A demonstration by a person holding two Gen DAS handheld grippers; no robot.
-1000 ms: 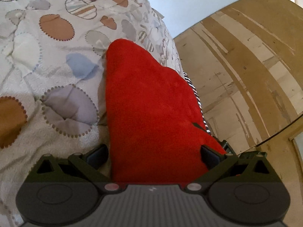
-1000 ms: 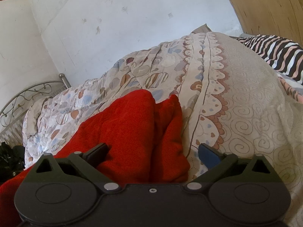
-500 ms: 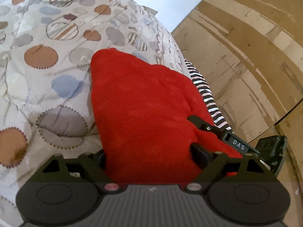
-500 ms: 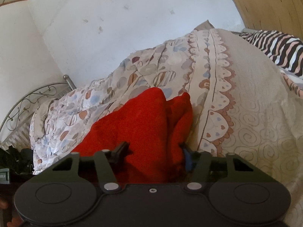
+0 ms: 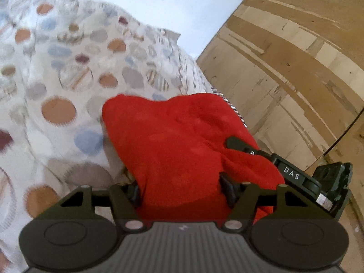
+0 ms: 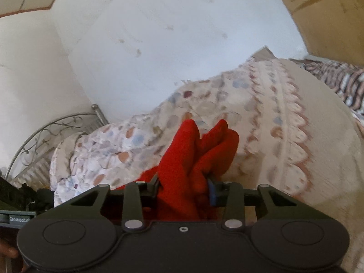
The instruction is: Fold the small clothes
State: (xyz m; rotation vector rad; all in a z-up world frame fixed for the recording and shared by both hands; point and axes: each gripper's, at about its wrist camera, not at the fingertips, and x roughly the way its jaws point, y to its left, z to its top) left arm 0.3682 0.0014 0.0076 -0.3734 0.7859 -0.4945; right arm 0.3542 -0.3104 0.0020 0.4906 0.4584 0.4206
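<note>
My left gripper [image 5: 182, 192]: jaws closing, red garment [image 5: 182, 141] bunched btwn pads, clamped. My right gripper [image 6: 183, 188]: closing too, pinching another bunch of same cloth. Garment held up off patterned bedspread [image 5: 56, 86], near its edge by wooden wall [image 5: 295, 72]. Progress, my guess: early. Both grips on, cloth crumpled, no neat fold visible. Left to do: spread flat, fold, set down.

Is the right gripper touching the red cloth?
Touching. In the right wrist view the right gripper has its closing jaws pressed into both sides of the bunched red cloth, which fills the space between them.
</note>
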